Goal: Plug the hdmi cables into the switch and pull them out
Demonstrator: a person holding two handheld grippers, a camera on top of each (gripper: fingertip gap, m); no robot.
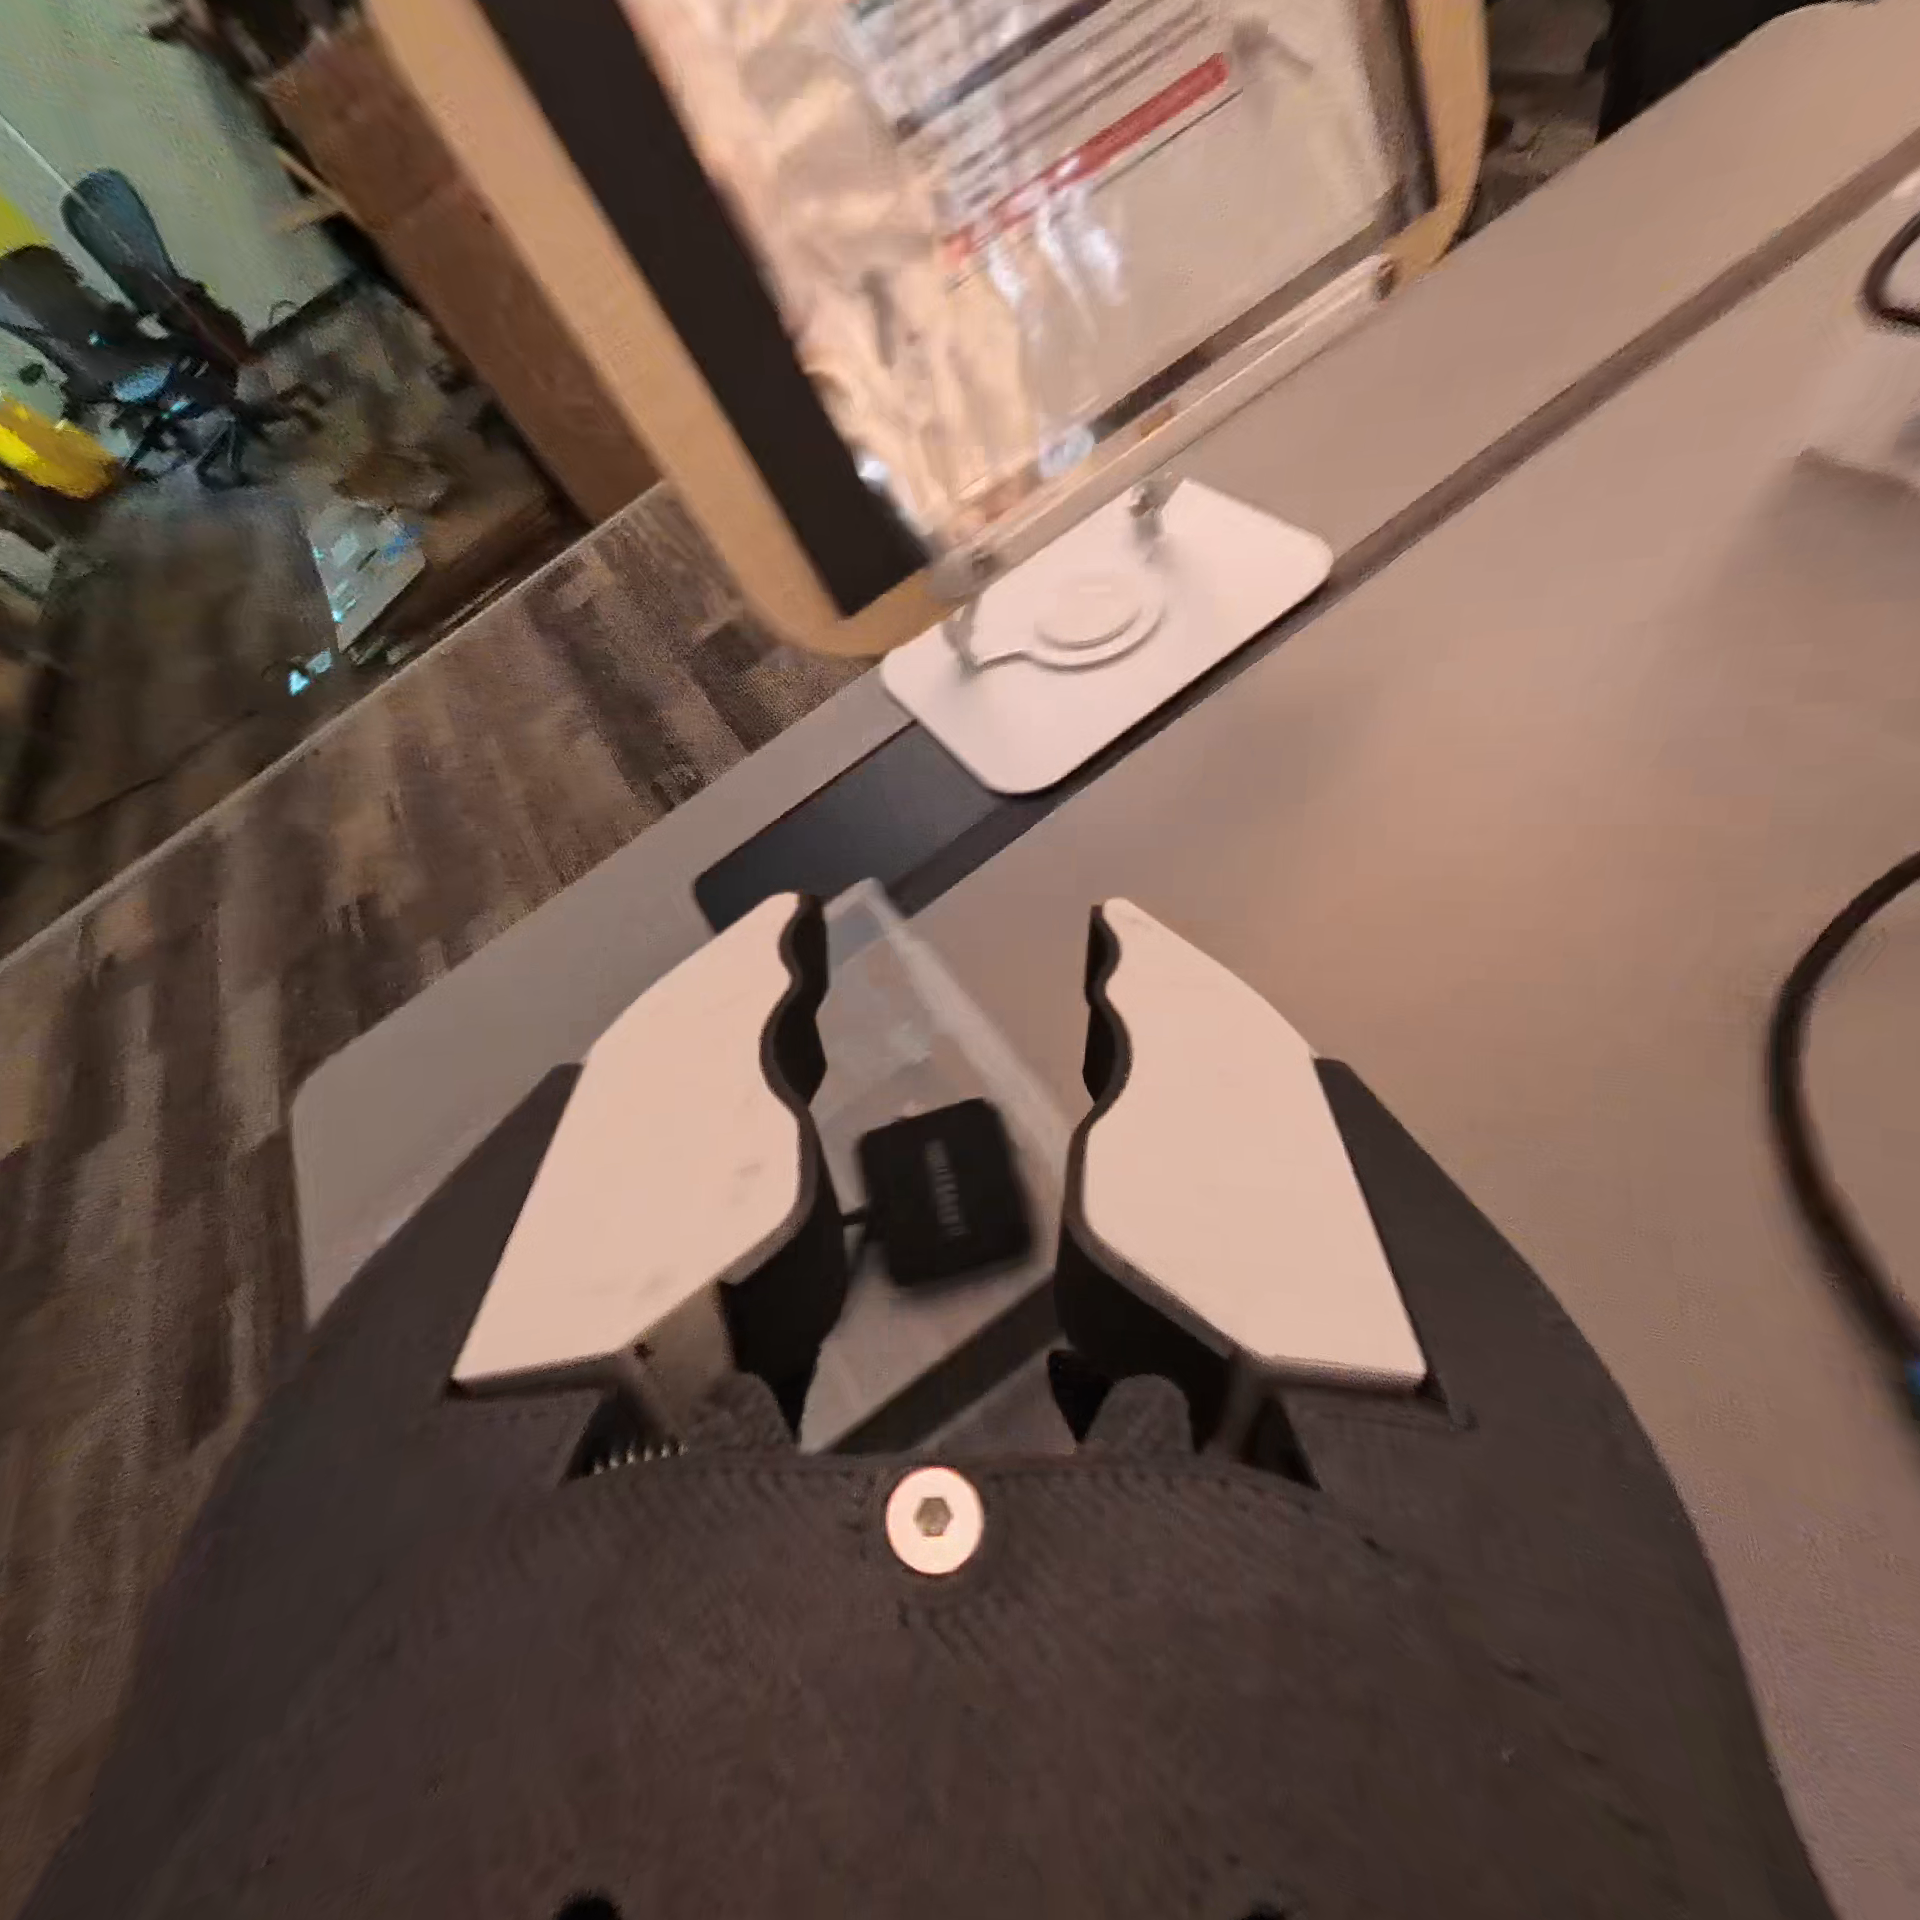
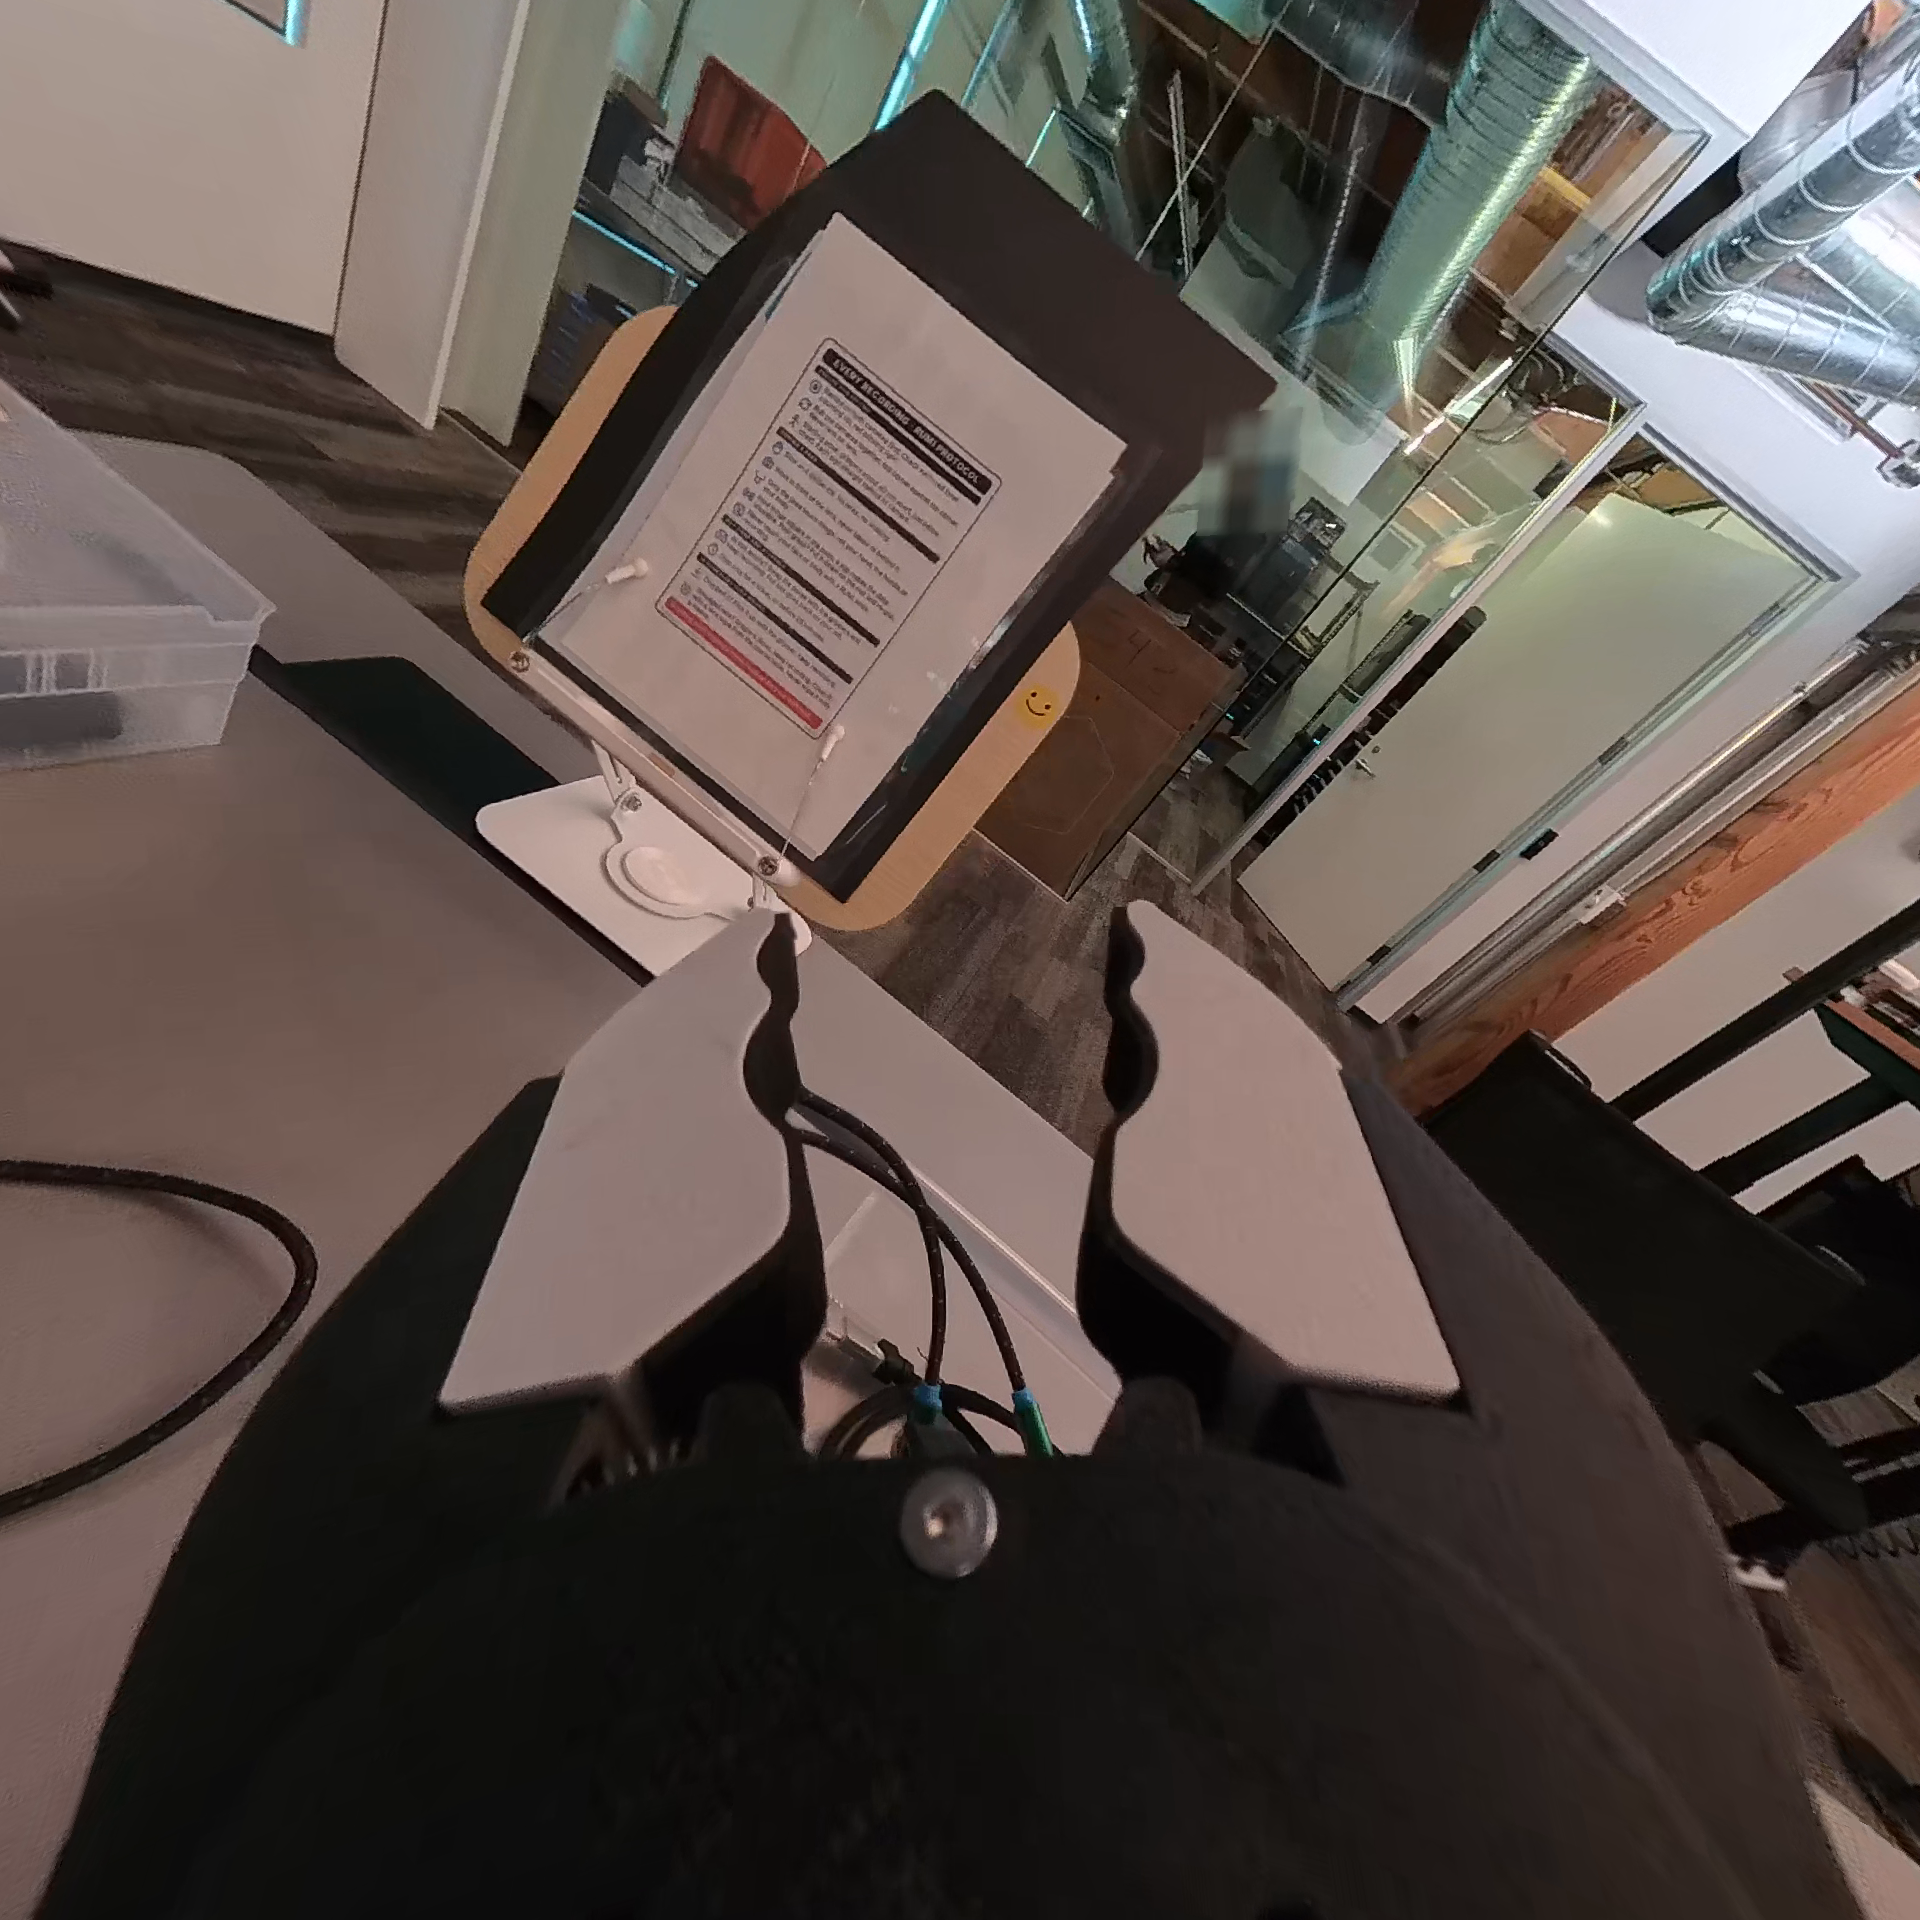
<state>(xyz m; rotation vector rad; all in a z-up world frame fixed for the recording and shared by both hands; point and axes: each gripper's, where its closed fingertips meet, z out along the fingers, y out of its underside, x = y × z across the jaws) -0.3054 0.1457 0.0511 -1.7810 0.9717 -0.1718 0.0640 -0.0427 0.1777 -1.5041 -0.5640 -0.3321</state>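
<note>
In the left wrist view my left gripper (image 1: 951,925) is open and empty, above a clear plastic bin (image 1: 914,997) at the table's corner. A small black box, the switch (image 1: 948,1193), lies in that bin below and between the fingers. In the right wrist view my right gripper (image 2: 951,935) is open and empty, above a white container (image 2: 997,1288) that holds several braided black HDMI cables (image 2: 935,1236) with blue and green marks near their ends. A thick black cable (image 2: 208,1320) loops on the grey table (image 2: 208,987); it also shows in the left wrist view (image 1: 1808,1122).
A clear sign holder with a printed sheet (image 2: 831,540) stands on a white base (image 2: 582,842) at the table's far edge, also in the left wrist view (image 1: 1101,644). A clear lidded box (image 2: 104,623) sits far left. Carpet floor (image 1: 208,935) lies beyond the table edge. A dark chair (image 2: 1621,1247) is at the right.
</note>
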